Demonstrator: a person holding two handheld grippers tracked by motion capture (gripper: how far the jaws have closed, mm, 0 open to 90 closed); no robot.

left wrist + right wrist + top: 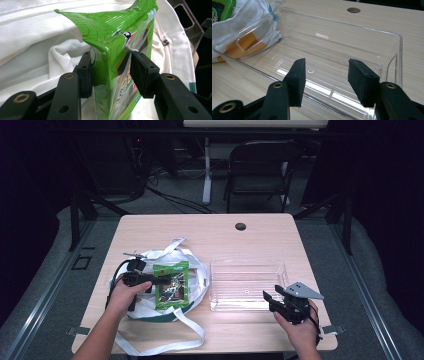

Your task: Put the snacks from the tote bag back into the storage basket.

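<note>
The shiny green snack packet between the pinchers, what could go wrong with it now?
The left gripper has only the thin, crinkly green plastic snack packet between its pads, so it could slip out or crumple. The white cloth bag might snag and lift too. The clear plastic bin stands apart, so a drop could miss it.

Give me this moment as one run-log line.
left gripper: jaws around green snack pouch at white bag | right gripper: open, nothing held, at clear bin | bin: holds nothing
</note>
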